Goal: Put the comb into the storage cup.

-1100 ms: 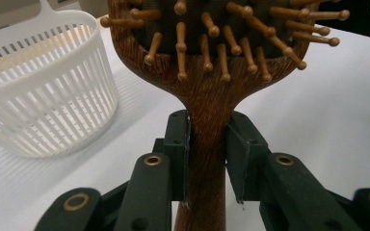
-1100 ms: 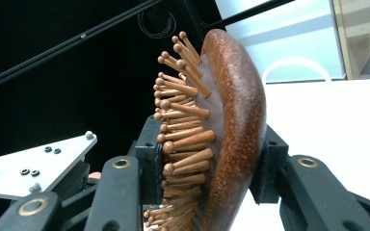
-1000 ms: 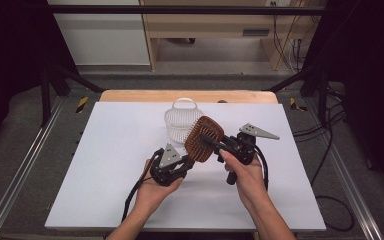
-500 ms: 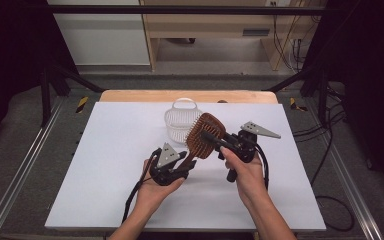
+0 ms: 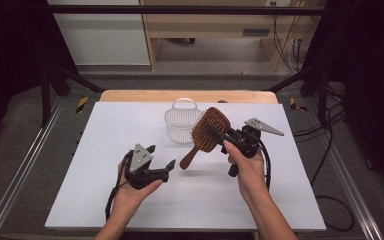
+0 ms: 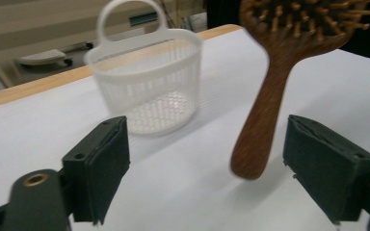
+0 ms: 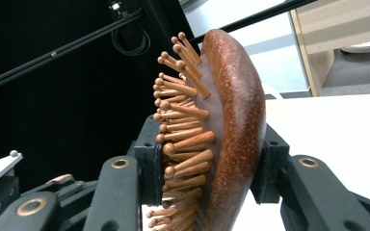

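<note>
A brown wooden hairbrush point(image 5: 209, 131) hangs tilted above the white table, handle end point(image 5: 185, 163) lowest. My right gripper point(image 5: 215, 132) is shut on its head, one pad on the bristle side and one on the smooth back point(image 7: 236, 120). My left gripper point(image 5: 162, 156) is held low to the left of the handle; its jaws have just been opening and stand wide, with nothing pressed between them. In the left gripper view the handle point(image 6: 265, 110) hangs just ahead, between the two pads point(image 6: 101, 168).
A small white mesh basket point(image 5: 180, 122) with a loop handle stands upright behind the brush, also in the left gripper view point(image 6: 149, 82). The white table top point(image 5: 105, 130) ends in a wooden edge at the back. Metal rails run along both sides.
My left gripper has let go of the brush handle, opened its jaws and drawn back to the left. The right gripper and the brush have stayed in place.
</note>
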The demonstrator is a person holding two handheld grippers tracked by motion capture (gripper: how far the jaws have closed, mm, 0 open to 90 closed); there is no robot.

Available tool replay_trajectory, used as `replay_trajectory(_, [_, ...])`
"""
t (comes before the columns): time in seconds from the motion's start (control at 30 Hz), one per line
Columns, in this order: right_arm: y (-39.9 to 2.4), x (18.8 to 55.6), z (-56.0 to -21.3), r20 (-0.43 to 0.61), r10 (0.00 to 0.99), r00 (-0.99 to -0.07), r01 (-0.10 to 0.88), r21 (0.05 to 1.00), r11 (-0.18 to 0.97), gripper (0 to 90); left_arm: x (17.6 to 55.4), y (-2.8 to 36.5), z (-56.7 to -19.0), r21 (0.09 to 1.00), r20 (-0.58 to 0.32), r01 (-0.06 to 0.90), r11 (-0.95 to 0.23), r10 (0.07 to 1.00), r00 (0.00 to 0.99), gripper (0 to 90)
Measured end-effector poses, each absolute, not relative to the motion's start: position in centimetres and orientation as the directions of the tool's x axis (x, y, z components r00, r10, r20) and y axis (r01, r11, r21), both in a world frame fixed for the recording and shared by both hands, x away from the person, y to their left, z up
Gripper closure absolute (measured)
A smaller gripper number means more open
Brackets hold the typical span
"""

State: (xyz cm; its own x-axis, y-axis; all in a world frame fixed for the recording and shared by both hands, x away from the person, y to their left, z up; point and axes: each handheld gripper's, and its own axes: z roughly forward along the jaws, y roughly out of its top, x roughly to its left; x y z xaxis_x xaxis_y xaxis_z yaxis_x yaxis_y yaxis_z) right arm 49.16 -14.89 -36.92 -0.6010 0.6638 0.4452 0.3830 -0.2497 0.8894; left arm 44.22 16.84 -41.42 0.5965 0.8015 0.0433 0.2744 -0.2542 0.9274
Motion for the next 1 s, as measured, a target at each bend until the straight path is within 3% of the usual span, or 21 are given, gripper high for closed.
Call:
replay_trajectory(0.3, [-14.8,50.0,-36.8,0.452,0.679,-0.579,0.38,0.886,-0.266,55.6,42.9,22.5,-43.1,0.928,0.029,0.302,-0.217,0.852,0.523,4.4])
replay_trajectory(1.0, [-14.5,51.3,-35.4,0.461,0.705,-0.539,0.355,0.883,-0.307,55.2,43.1,27.5,-44.2,0.96,-0.004,0.257,-0.115,0.906,0.423,4.4])
